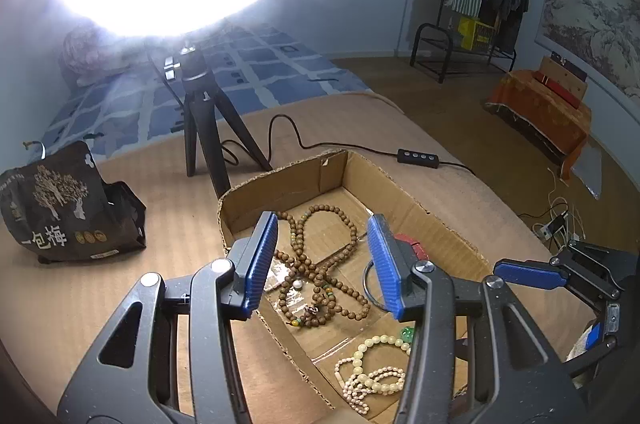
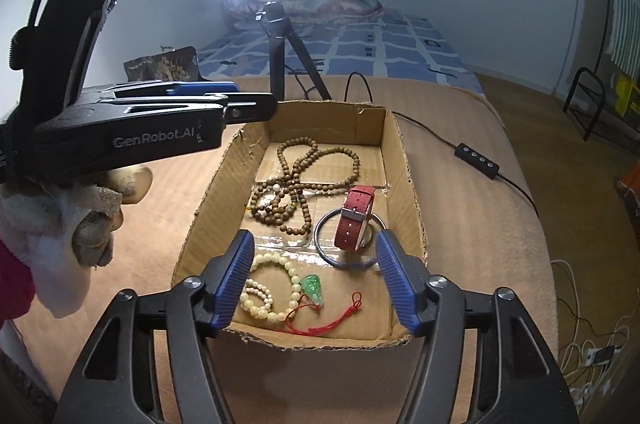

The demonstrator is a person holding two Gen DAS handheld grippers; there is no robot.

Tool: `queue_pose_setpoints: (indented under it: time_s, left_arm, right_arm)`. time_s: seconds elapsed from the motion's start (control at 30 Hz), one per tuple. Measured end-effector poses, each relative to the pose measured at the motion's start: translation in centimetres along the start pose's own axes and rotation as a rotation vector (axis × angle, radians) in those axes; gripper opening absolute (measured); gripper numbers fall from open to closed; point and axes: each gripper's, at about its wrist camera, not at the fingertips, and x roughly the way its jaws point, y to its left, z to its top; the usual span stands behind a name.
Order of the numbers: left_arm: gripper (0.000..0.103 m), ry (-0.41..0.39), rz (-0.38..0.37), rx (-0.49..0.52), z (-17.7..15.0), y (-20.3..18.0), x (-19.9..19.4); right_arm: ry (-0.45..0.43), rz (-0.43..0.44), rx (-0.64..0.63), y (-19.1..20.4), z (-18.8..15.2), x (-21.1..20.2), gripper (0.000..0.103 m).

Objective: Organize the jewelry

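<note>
Both tools [image 1: 322,260] [image 2: 316,276] gape empty above beads [image 1: 320,264] in cardboard box [image 2: 400,152].

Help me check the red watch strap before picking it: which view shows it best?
The right wrist view: the watch strap stands in full sight in the box, leaning on a dark bangle, buckle visible. In the left wrist view only a red sliver peeks out behind a blue finger.

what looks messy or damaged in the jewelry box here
The brown wooden bead strand lies twisted over itself in a tangle at the far end of the cardboard box, whose cut edges are ragged and torn. Nothing has spilled outside it.
</note>
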Motion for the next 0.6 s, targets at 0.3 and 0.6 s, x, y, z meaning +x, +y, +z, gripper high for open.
queue_pose_setpoints:
  time_s: [0.3, 0.6]
  left_arm:
    - [0.073, -0.009, 0.010, 0.010, 0.1, -0.5, -0.9]
    - [0.073, -0.032, 0.030, -0.001, 0.6, -0.1, -3.2]
  right_arm:
    - [0.008, -0.058, 0.010, 0.4, 0.0, -0.2, 0.077]
    - [0.015, -0.102, -0.008, 1.5, 0.3, -1.6, 0.077]
